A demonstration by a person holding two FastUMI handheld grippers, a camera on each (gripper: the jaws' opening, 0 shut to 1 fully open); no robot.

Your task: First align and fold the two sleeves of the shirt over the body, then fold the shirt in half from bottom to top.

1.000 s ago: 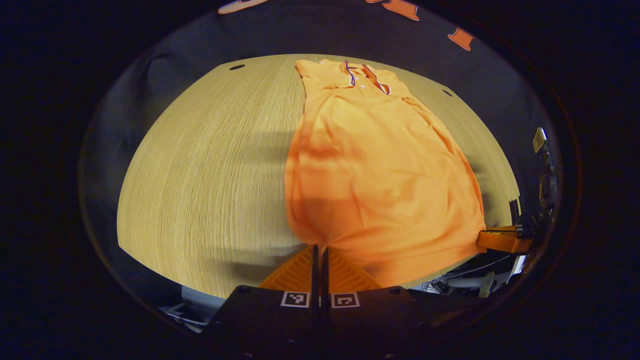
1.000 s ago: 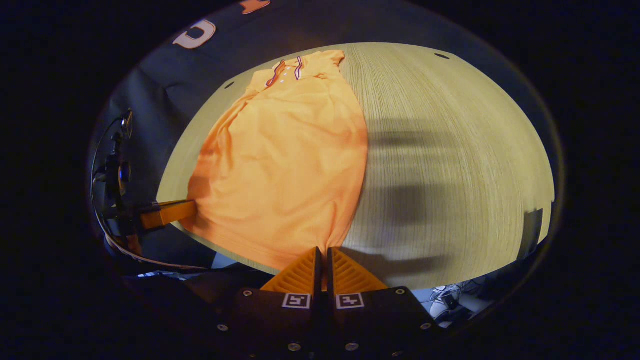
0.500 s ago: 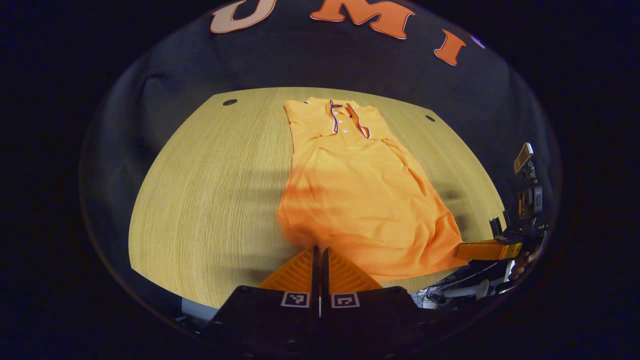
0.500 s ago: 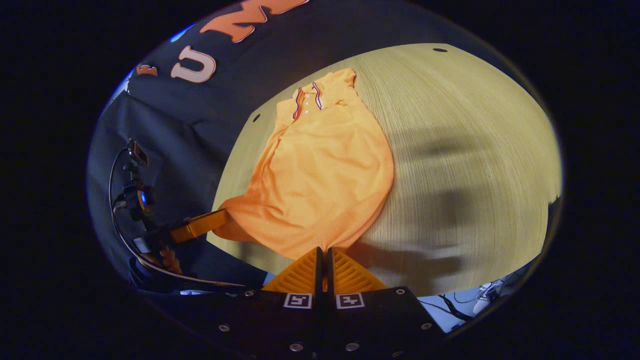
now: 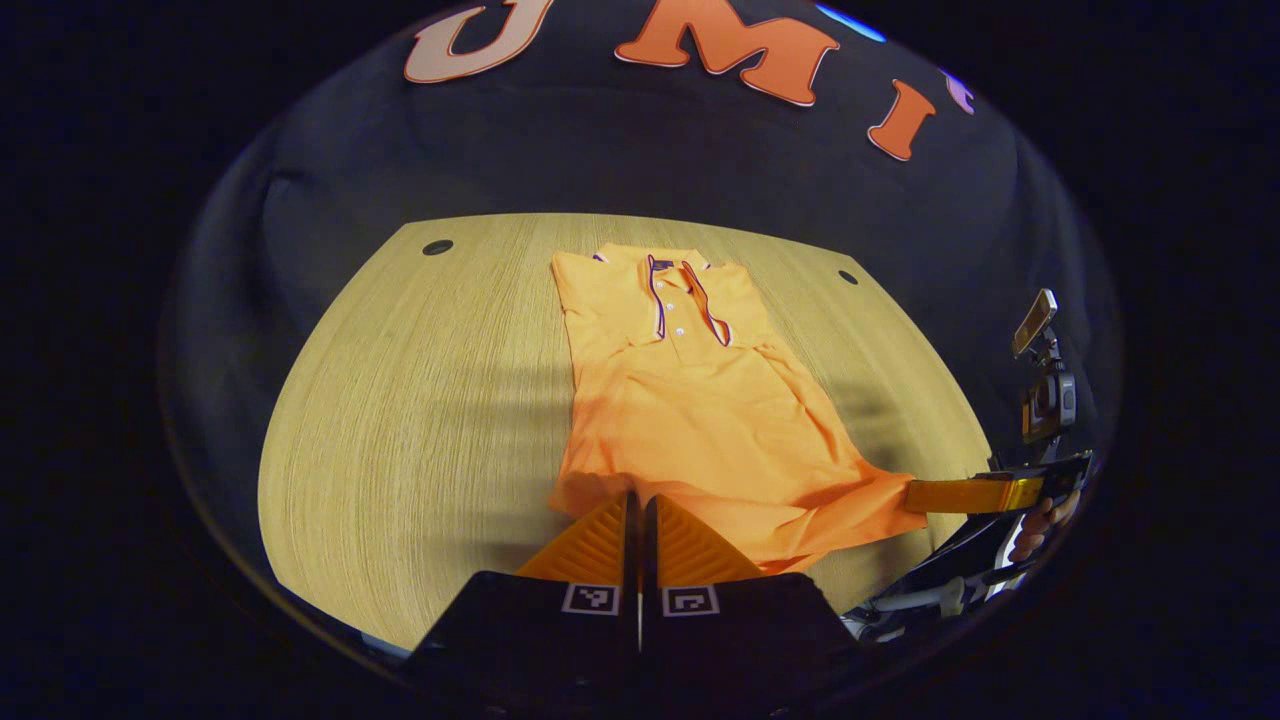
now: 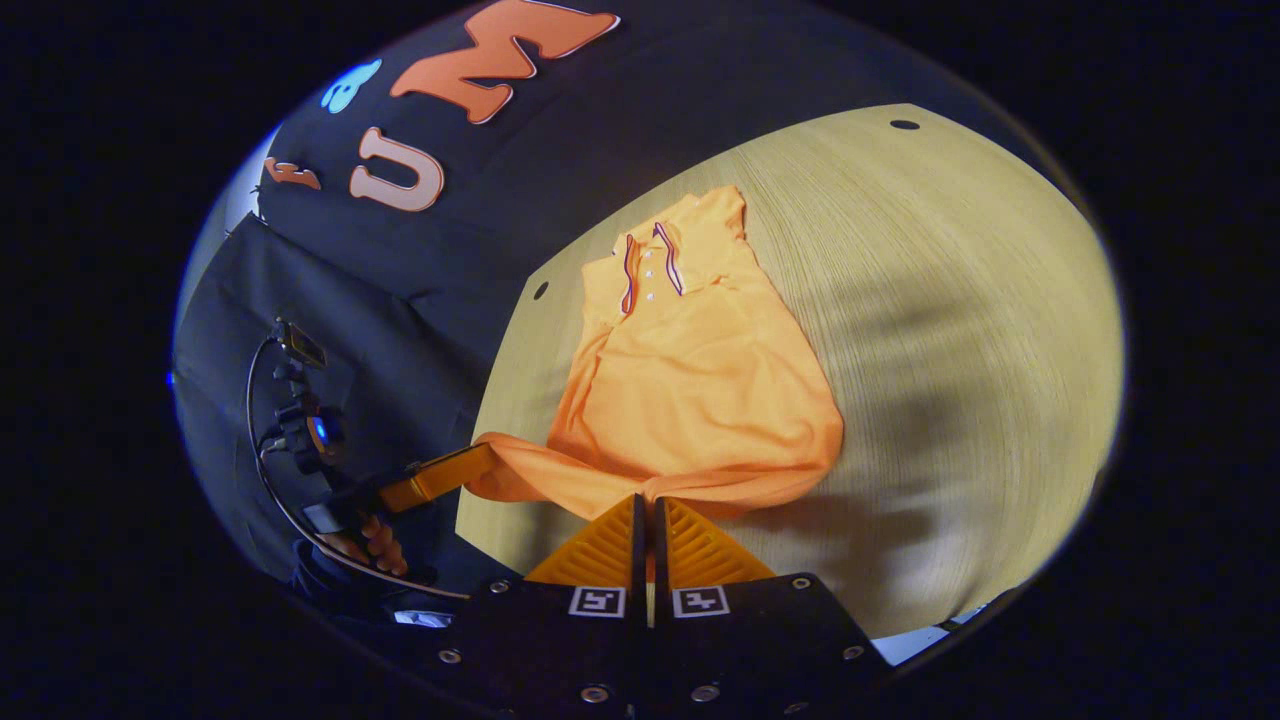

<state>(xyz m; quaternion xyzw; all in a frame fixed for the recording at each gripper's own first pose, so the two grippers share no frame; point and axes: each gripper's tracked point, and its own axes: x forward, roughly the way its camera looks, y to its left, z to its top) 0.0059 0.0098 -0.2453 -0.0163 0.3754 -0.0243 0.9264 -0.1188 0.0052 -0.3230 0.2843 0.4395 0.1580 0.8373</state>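
Observation:
An orange polo shirt (image 5: 690, 400) lies lengthwise on the wooden table (image 5: 420, 400), collar at the far end, sleeves folded in over the body. In the left gripper view my left gripper (image 5: 637, 497) is shut on the shirt's bottom hem at one corner. My right gripper (image 5: 915, 495) shows at the right, pinching the other hem corner. In the right gripper view the shirt (image 6: 700, 380) runs away from my right gripper (image 6: 646, 500), which is shut on the hem, and the left gripper (image 6: 480, 462) holds the corner at the left. The hem is lifted off the table between them.
The table (image 6: 960, 330) has small dark holes (image 5: 437, 247) near its far corners. The black booth wall stands close behind the collar. A hand (image 6: 372, 540) holds the left gripper's handle; cables hang below the table's near edge (image 5: 910, 600).
Both grippers have risen and moved toward the collar with the hem held. The shirt's lower part has lifted and bunched, and the visible length of shirt has shortened.

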